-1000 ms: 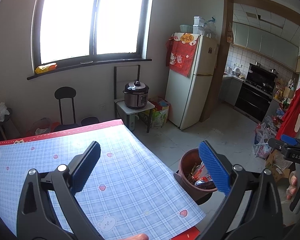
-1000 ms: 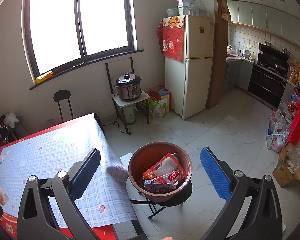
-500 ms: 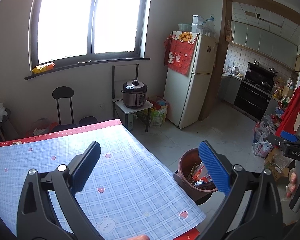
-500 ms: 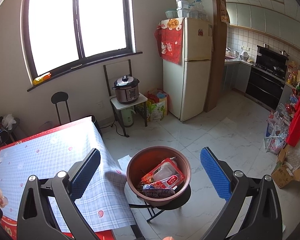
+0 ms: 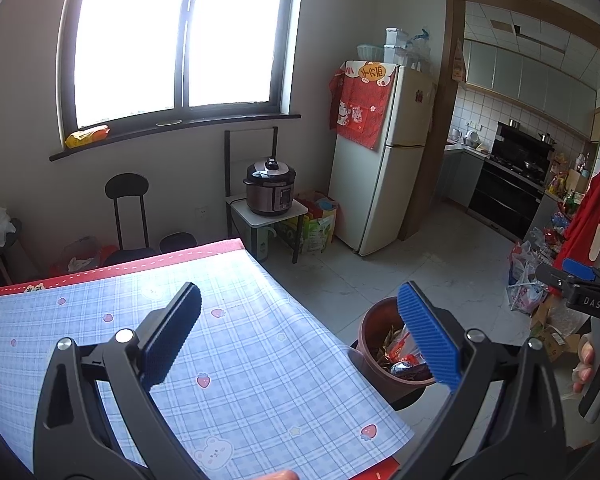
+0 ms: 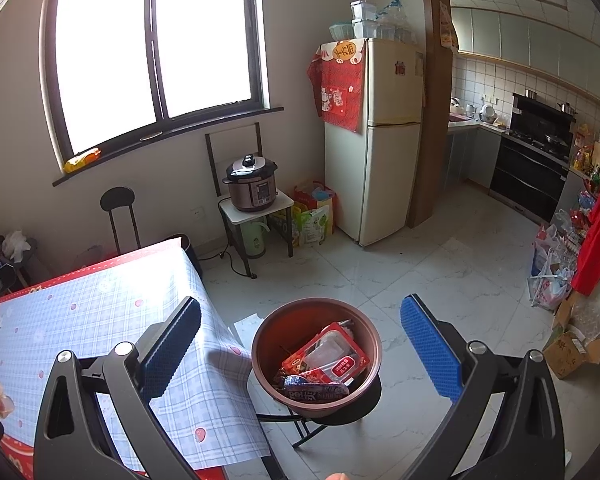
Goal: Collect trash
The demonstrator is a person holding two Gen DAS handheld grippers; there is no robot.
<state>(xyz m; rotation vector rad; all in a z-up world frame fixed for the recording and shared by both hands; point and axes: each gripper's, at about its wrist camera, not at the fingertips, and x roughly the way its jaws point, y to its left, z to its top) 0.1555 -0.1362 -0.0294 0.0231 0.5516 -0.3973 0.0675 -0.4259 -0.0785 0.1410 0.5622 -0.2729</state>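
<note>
Brown bin holds the wrappers; I have lifted both claws, left and right, 2 jaws apart, empty — tablecloth looks cleared.

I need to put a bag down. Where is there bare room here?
The checked tablecloth is bare from its red border to the near corner. Open floor lies between bin and fridge. Bags crowd the right wall; the bin holds wrappers.
</note>
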